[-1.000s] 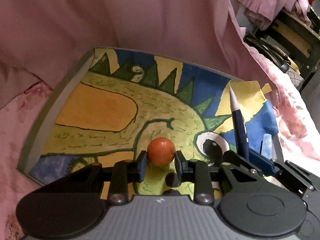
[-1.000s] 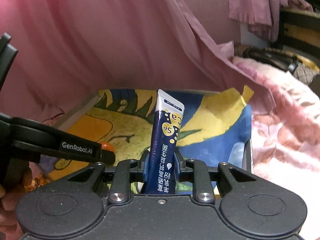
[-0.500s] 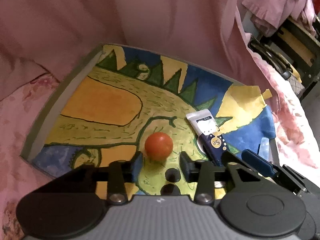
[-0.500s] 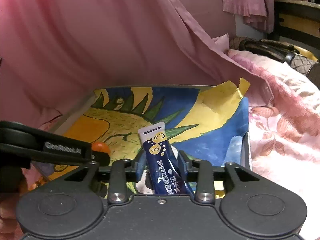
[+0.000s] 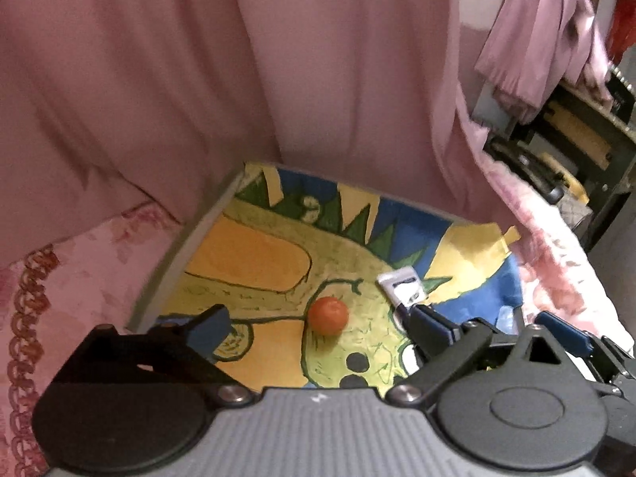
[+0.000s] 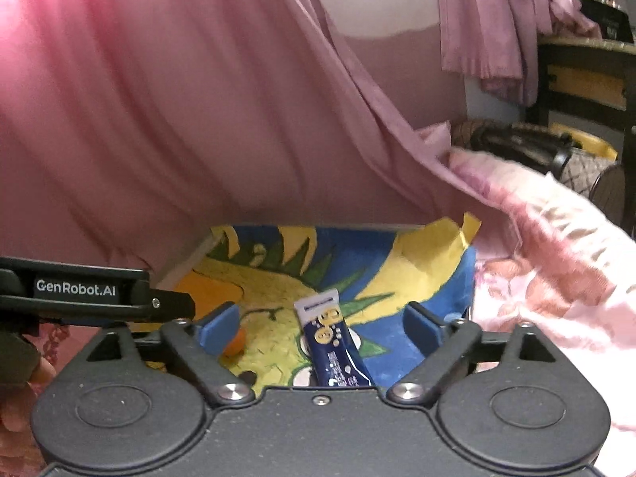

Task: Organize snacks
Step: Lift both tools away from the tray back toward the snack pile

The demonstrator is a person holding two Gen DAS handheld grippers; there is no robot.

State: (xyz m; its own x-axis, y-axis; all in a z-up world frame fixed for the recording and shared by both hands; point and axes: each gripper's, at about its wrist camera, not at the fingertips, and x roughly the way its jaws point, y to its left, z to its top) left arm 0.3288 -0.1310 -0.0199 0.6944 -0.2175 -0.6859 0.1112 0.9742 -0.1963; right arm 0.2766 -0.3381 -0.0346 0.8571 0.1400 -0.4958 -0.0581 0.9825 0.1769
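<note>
A small orange fruit [image 5: 328, 315] lies on the dinosaur-painted tray [image 5: 254, 262]. My left gripper [image 5: 318, 324] hangs above it, its jaws opening wide, pads clear of the fruit. A dark blue snack stick pack [image 6: 332, 342] lies flat on the tray [image 6: 397, 278], between the spread fingers of my right gripper [image 6: 318, 328], whose jaws are also opening and do not touch it. The pack's white end [image 5: 401, 286] shows in the left wrist view, and the fruit [image 6: 234, 344] peeks past the right gripper's left finger.
Pink cloth [image 5: 278, 79] drapes behind and around the tray. Floral pink bedding [image 6: 556, 258] lies to the right. A dark shelf with bags [image 5: 556, 159] stands at the far right. The other gripper's black body [image 6: 79, 294] and a hand [image 6: 24, 389] sit at the left.
Both grippers opened and let go: the fruit and the stick pack now lie on the tray. The pack fell from upright to flat. Both grippers rose and drew back.
</note>
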